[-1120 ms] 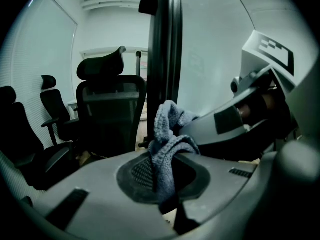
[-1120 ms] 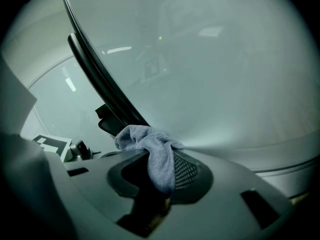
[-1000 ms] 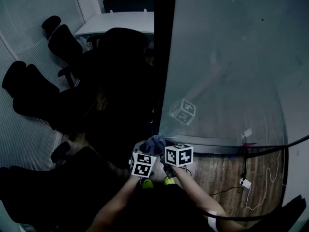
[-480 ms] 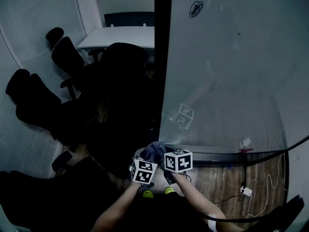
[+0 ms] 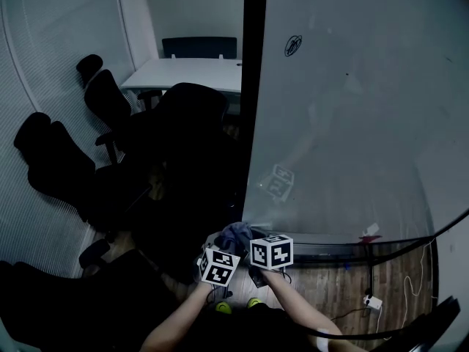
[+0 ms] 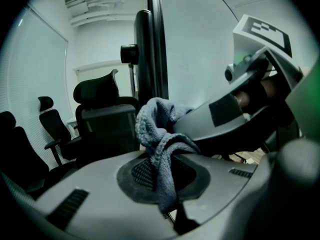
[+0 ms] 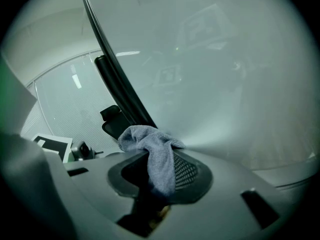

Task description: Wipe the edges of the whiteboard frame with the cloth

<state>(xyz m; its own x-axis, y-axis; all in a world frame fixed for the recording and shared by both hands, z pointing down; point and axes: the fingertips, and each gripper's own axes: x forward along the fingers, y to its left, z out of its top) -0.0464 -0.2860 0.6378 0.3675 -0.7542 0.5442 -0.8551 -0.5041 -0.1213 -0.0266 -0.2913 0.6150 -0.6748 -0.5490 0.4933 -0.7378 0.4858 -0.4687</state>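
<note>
A grey-blue cloth [image 5: 235, 235] is bunched at the lower left corner of the whiteboard [image 5: 352, 123], beside its dark vertical frame edge [image 5: 253, 86]. My left gripper [image 5: 226, 246] and right gripper [image 5: 249, 242] meet at the cloth, marker cubes side by side. In the left gripper view the cloth [image 6: 162, 139] hangs down between my left gripper's [image 6: 166, 176] shut jaws, with the right gripper [image 6: 235, 109] close on the right and the frame edge [image 6: 155, 44] behind. In the right gripper view the cloth [image 7: 152, 149] is pinched in the right gripper [image 7: 157, 184], against the board near the frame edge [image 7: 115, 79].
Several black office chairs [image 5: 110, 160] crowd the floor left of the board, with a white table [image 5: 187, 72] behind them. The board's bottom rail [image 5: 330, 238] runs right above a wooden floor [image 5: 344, 284] with a white cable and plug [image 5: 372, 301].
The head view has tilted up, showing more of the room and board. Both grippers stay together on the cloth at the board's lower left corner, shifted only slightly.
</note>
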